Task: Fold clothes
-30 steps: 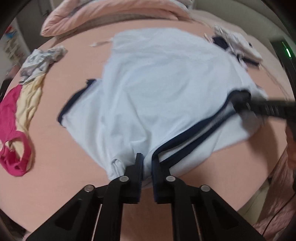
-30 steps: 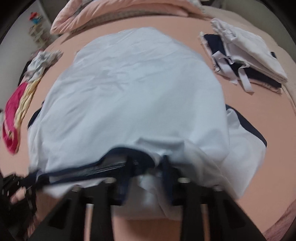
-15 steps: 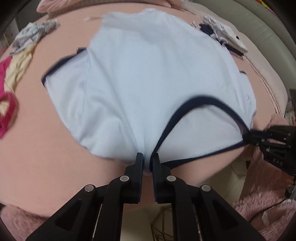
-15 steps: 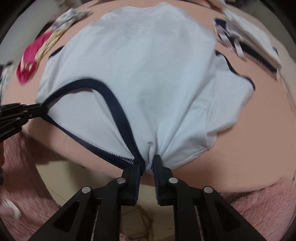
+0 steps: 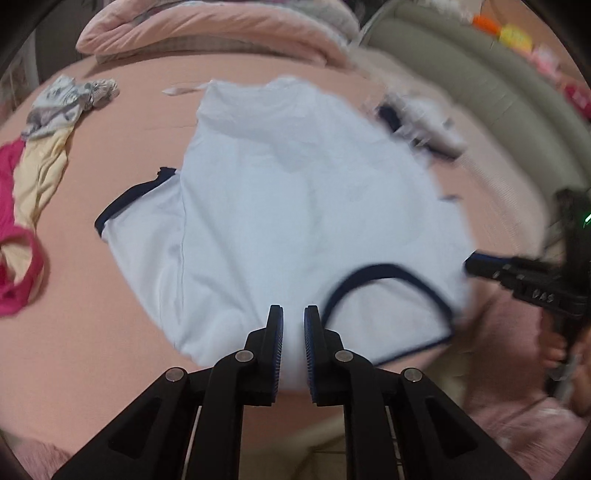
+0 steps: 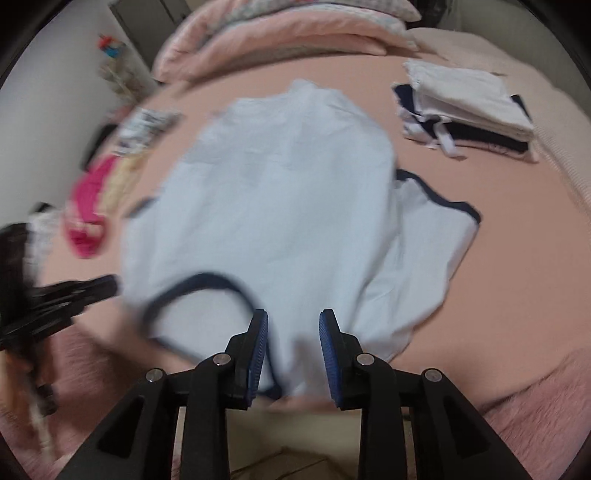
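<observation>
we see a pale blue t-shirt (image 5: pixel 295 206) with navy trim lying spread on the pink bed (image 5: pixel 92 332), its neck end hanging toward the near edge of the mattress and its hem toward the pillows. the navy collar (image 5: pixel 388 288) curves just beside our left hand-held gripper (image 5: pixel 293 332), whose jaws stand only a narrow slit apart with the shirt's shoulder cloth between them; whether the pads are pinching that cloth we cannot tell (the fabric there is blurred). our right hand-held gripper (image 6: pixel 293 343) has its jaws opening, the blue pads (image 6: pixel 328 347) well clear of the cloth that lies between and under them, so the shirt is released on that side. in the left wrist view the right gripper shows at the far right, just off the shirt's shoulder edge.

one navy-edged sleeve (image 6: pixel 432 236) lies flat to the right of the shirt body, the other sleeve (image 5: pixel 136 210) to the left. a pile of folded clothes (image 6: pixel 469 107), white over navy, rests near the far right corner of the bed, well apart from the shirt. a bright pink garment (image 5: pixel 14 258), a cream garment (image 5: pixel 40 177) and a grey patterned garment (image 5: pixel 62 107) lie crumpled along the left side. a pink quilt (image 5: pixel 207 33) is bunched at the head of the bed.
</observation>
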{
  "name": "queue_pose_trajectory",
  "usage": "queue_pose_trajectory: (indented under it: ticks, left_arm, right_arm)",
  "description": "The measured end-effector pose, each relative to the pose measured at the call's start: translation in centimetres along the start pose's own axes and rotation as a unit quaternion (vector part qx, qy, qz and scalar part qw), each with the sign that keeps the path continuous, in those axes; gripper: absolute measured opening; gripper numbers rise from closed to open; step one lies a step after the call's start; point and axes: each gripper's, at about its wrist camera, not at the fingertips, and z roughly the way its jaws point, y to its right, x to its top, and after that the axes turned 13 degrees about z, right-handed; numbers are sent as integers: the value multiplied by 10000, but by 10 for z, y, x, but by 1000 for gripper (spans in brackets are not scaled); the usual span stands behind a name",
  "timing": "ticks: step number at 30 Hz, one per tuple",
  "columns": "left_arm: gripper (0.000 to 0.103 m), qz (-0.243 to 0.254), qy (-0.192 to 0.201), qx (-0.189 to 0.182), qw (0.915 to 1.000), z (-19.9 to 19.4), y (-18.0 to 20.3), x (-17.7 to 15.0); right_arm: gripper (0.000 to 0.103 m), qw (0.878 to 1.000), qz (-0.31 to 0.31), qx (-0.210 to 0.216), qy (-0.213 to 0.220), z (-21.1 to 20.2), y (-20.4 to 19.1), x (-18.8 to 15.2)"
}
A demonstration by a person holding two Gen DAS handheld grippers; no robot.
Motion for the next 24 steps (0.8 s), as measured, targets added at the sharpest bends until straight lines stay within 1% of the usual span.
queue_pose_trajectory:
  ticks: [2,3,4,6,9,10,11,12,13,14,15,16,17,18,19,20,21,22,23,24]
  left_arm:
    - [10,112,-470,141,9987,26,2,1]
    - [10,120,-521,154,9985,29,3,-1]
    - [10,112,-513,147,9985,28,4,-5]
    - [10,44,-663,14,9978,24,4,-18]
    - [9,87,-706,-92,9974,16,7,-38]
    - [9,75,-756,-163,9970,14,6,-41]
    - [9,30,-836,-316,9960,11,5,-44]
    - [9,-90,-789,-532,9954,6,1,-46]
    - [9,-318,-585,-654,9956,0,-6,-47]
    - [10,-573,-344,-740,9950,-8,-13,-49]
    - [10,-966,-126,-801,9920,-13,-26,-51]
    - [10,-1343,21,-818,9876,-15,-38,-54]
    - [10,-1686,120,-780,9825,-14,-49,-57]
    - [12,-1970,155,-763,9773,-11,-59,-60]
    - [22,-2235,171,-759,9716,-6,-69,-63]
    - [44,-2461,187,-768,9660,-3,-76,-65]
    - [51,-2638,238,-876,9603,1,-81,-66]
    - [55,-2803,301,-1014,9541,4,-85,-66]
    - [55,-2924,376,-1020,9501,5,-88,-65]
    - [55,-3002,452,-920,9484,5,-90,-64]
  right_arm:
    - [28,9993,-23,-166,-320,21,6,0]
    - [28,9981,54,-141,-598,33,9,-3]
    - [28,9976,83,-113,-685,37,11,-8]
    - [28,9977,-16,-109,-670,34,13,-22]
    - [28,9963,-228,-29,-825,25,17,-45]
    - [28,9960,-264,25,-851,21,19,-50]
    - [29,9958,-300,80,-862,17,20,-54]
    - [29,9956,-150,242,-892,12,26,-55]
    - [29,9945,98,459,-932,7,34,-53]
    - [29,9939,486,566,-815,1,46,-49]
    - [29,9917,945,616,-617,-5,61,-44]
    - [32,9870,1401,664,-418,-10,76,-39]
    - [36,9816,1773,642,-288,-12,91,-35]
    - [42,9758,2099,584,-193,-12,105,-31]
    - [44,9687,2423,524,-99,-12,119,-27]
    - [44,9633,2635,508,-107,-9,130,-23]
    - [44,9598,2748,548,-169,-4,137,-20]
    - [44,9577,2801,609,-245,2,142,-16]
    - [44,9568,2813,668,-317,7,144,-12]
    - [44,9571,2785,719,-340,10,142,-8]
